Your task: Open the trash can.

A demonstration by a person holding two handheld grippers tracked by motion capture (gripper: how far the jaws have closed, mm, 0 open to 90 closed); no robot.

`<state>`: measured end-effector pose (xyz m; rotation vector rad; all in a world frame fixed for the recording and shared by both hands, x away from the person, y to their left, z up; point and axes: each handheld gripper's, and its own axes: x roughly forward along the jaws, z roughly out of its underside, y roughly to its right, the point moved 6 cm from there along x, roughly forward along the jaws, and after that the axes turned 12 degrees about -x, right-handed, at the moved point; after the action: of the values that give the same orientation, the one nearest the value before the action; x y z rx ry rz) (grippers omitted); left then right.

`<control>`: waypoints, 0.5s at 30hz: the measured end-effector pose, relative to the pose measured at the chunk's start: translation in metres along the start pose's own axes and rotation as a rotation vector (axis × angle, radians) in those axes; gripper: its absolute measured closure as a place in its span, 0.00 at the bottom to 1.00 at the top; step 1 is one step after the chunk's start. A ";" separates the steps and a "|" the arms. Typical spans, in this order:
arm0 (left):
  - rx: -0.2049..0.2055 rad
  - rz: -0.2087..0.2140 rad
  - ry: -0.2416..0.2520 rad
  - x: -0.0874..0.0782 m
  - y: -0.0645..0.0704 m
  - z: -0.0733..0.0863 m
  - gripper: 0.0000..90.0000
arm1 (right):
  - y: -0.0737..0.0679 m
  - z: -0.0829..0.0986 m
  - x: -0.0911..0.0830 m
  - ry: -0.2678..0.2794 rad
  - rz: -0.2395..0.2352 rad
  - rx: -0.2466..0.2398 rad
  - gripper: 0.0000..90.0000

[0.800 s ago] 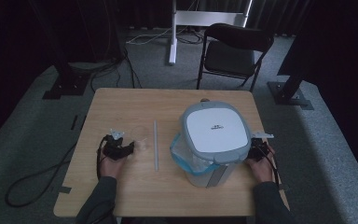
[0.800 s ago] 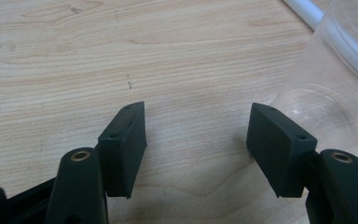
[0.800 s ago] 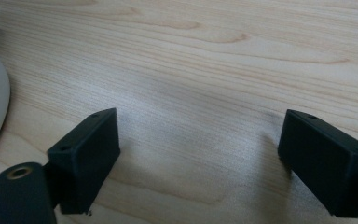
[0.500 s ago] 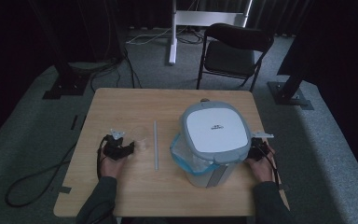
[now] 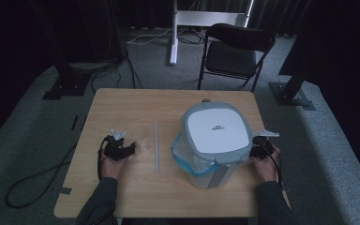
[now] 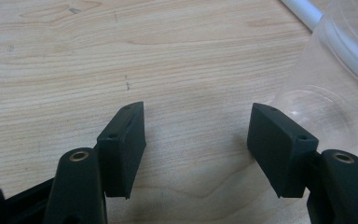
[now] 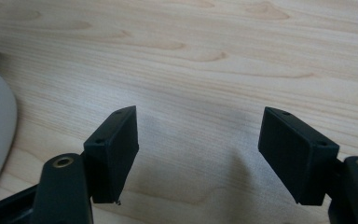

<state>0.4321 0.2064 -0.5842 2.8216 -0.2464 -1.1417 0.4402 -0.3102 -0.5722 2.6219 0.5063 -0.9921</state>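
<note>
Clear plastic cup [image 6: 335,88] stands on the counter [image 6: 177,60] just beside the right jaw of the left hand-held gripper [image 6: 198,140], both hand-held grippers gaping empty; risk: light cup tips or skids against white tube [image 6: 303,11] if nudged.

A clear plastic cup [image 5: 143,137] stands upright on the tabletop [image 5: 122,108], left of centre, its round base flat on the wood. It is see-through, so the grain shows through its wall. Just beside it lies a thin white tube [image 5: 156,146], straight, running from the near side toward the far side. To the right stands a bin [image 5: 215,140] with a grey-rimmed white lid shut on top and a bluish bag folded over its edge.
</note>
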 end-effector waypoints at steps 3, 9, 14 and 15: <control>0.000 0.001 0.000 0.000 0.000 0.000 0.41 | 0.002 -0.002 -0.002 0.007 -0.001 0.010 0.31; 0.001 0.001 0.000 0.000 0.000 0.000 0.41 | 0.004 -0.013 -0.007 0.026 -0.005 0.015 0.31; 0.001 0.001 0.000 0.000 0.000 0.000 0.41 | 0.006 -0.026 -0.013 0.043 0.004 0.007 0.31; 0.000 0.001 0.000 0.000 0.000 0.000 0.41 | 0.007 -0.029 -0.014 0.049 0.004 0.005 0.31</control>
<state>0.4321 0.2062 -0.5842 2.8215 -0.2474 -1.1423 0.4499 -0.3082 -0.5409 2.6567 0.5101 -0.9307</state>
